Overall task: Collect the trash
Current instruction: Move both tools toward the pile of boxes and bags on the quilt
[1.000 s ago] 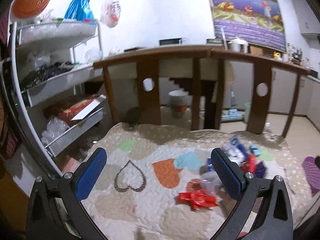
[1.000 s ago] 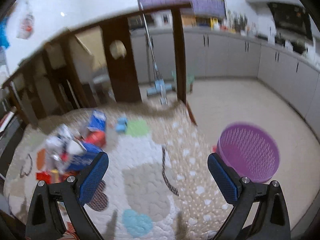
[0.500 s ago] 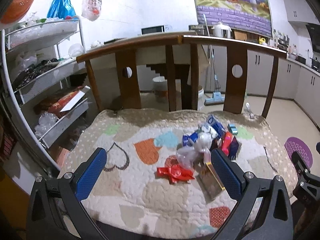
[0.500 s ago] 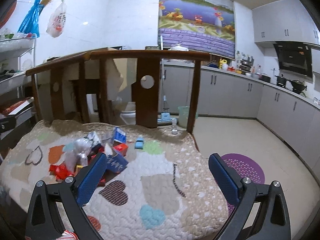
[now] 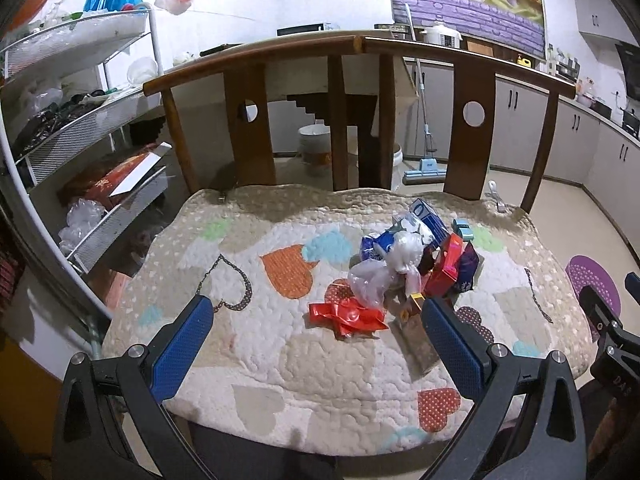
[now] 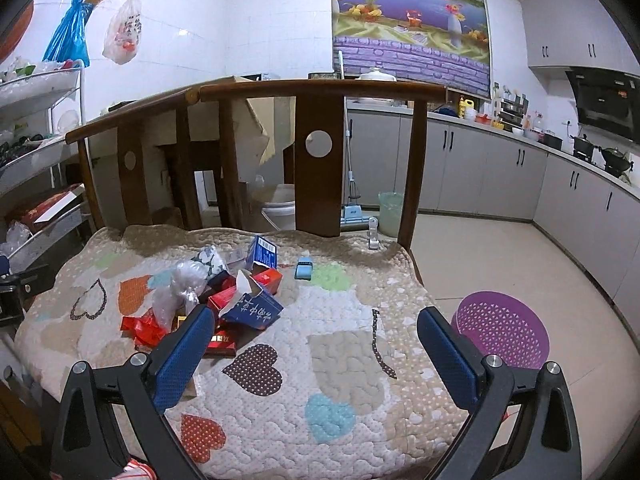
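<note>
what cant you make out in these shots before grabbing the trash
- Left view: the flat box near the red wrapper is partly behind the left gripper's finger.
- Right view: the trash pile's near edge is hidden by the right gripper's finger.
- Both views: what lies under the clear bag cannot be told.
- Left view: the purple basket is partly hidden behind the quilt.

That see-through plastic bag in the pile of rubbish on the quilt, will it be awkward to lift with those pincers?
Probably floppy: the clear plastic bag looks crumpled and knotted, so it should sag and change shape when pinched. It likely weighs very little, as it seems nearly empty. Its glossy film may slip between the pads, and lifting it might nudge the red wrapper lying against it.
</note>
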Motion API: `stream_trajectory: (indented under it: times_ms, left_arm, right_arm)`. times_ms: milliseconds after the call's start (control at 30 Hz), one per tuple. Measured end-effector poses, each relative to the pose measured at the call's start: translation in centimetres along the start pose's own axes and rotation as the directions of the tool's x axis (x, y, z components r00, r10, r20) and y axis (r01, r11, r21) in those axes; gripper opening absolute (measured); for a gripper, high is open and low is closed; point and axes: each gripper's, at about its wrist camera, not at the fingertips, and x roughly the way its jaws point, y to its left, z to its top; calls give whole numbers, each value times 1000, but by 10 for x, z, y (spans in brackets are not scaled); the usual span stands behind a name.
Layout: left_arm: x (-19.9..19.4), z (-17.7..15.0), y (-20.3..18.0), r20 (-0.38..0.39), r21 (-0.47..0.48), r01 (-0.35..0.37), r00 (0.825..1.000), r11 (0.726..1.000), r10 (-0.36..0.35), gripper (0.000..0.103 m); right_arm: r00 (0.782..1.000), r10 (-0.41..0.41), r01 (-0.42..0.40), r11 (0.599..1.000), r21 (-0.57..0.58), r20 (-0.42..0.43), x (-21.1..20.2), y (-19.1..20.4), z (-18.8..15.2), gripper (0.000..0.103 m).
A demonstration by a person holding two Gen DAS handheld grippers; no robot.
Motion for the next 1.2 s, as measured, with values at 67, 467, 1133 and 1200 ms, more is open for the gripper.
stream_trajectory:
  times_ms: [67, 467, 1133, 1200]
  left_arm:
    - [0, 0, 0, -2, 0, 4, 1000, 1000, -4, 103]
    - [1, 1, 2, -16, -23, 20, 1000, 1000, -20, 103]
    - [14, -5, 7, -75, -47, 48, 996, 998, -52, 103]
    - [16, -6, 8, -87, -54, 51, 995, 997, -55, 103]
  right_arm:
    - [1000, 4, -4, 1000, 1, -8, 1, 0, 0, 103]
    - [998, 38, -38, 999, 15, -43, 3, 1, 1, 103]
    - [995, 50, -48, 998, 35, -82, 9, 0, -2, 103]
    - [995, 52, -48, 998, 38, -88, 11, 0, -3, 103]
